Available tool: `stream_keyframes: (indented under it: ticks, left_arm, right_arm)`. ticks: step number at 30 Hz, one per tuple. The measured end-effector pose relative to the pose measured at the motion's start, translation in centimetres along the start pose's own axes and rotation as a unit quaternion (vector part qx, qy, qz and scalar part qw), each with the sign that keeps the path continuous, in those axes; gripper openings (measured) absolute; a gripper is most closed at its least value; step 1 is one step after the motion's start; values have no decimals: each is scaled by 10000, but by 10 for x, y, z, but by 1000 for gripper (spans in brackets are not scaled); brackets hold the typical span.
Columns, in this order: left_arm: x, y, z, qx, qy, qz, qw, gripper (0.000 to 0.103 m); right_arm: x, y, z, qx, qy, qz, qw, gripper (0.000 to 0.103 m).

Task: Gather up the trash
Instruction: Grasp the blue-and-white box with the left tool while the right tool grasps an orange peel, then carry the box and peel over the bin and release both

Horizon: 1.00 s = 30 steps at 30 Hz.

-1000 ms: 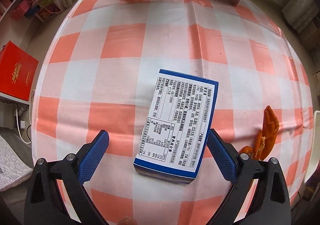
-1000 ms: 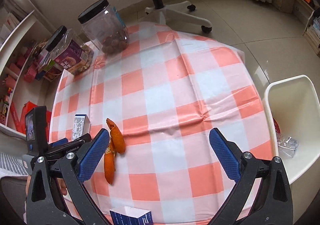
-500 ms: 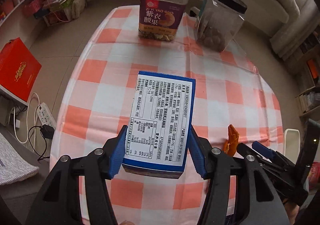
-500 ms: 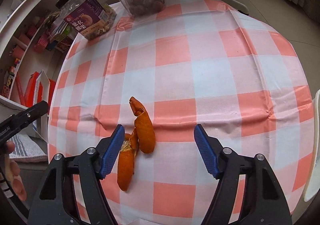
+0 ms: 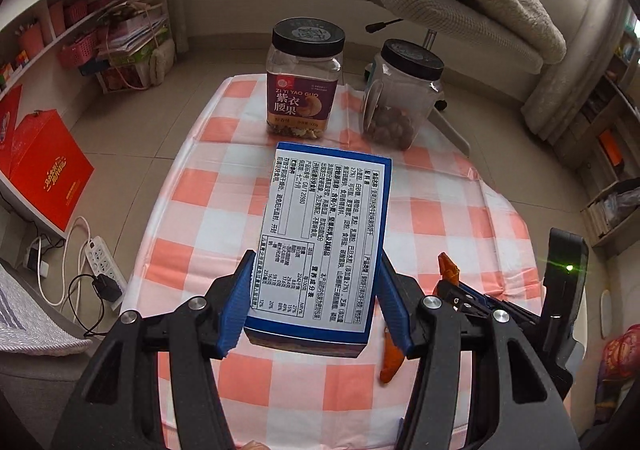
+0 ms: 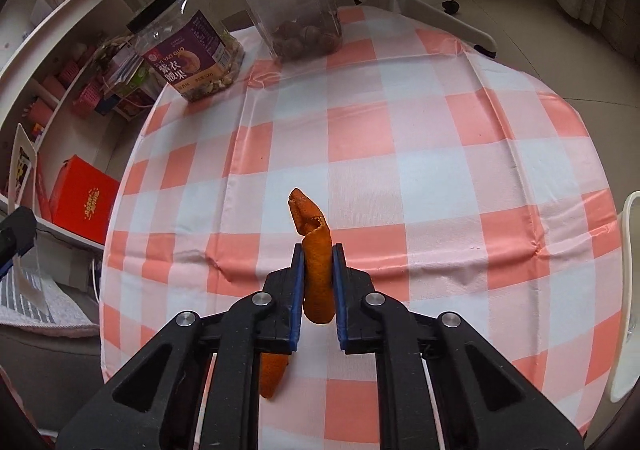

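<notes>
Left claw (image 5: 314, 304) clamped on blue box (image 5: 324, 242); right claw (image 6: 316, 282) clamped on orange peel (image 6: 314, 250), long axis forward; white bin (image 6: 628, 290) lies right of it, right hand nearer.

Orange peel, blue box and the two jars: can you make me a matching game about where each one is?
Things:
1. orange peel
2. blue box
3. purple-label jar
4. clear jar of brown nuts

Places:
A. standing on the checked cloth, left of the other jar in the left wrist view
B. pinched in the right hand-held gripper
C. standing on the cloth nearest the swivel chair
D. clamped in the left hand-held gripper

Pairs: 1-B, 2-D, 3-A, 4-C
</notes>
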<state>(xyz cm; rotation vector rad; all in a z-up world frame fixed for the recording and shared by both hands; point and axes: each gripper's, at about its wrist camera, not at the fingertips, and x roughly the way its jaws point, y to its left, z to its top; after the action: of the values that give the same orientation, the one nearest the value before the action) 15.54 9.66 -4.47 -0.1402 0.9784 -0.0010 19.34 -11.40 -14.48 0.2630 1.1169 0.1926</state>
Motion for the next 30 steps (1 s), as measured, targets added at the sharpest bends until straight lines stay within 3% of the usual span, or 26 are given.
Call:
stream_keyframes:
  ticks: [4, 11, 22, 30]
  left_arm:
    - [-13, -14, 1, 49, -281, -58, 9996, 57]
    - [-27, -43, -3, 128, -623, -231, 9977, 57]
    - [-33, -100, -14, 436, -789, -569, 9943, 57]
    - [-29, -132, -22, 647, -764, -732, 9923, 57]
  right_arm:
    - [-45, -3, 10, 10, -587, 93, 9982, 12]
    - [-101, -16, 11, -33, -1305, -101, 9914, 12]
    - [-145, -43, -1, -54, -1850, -642, 9806, 12]
    - [-181, -95, -5, 351, -2170, -1342, 9663, 13]
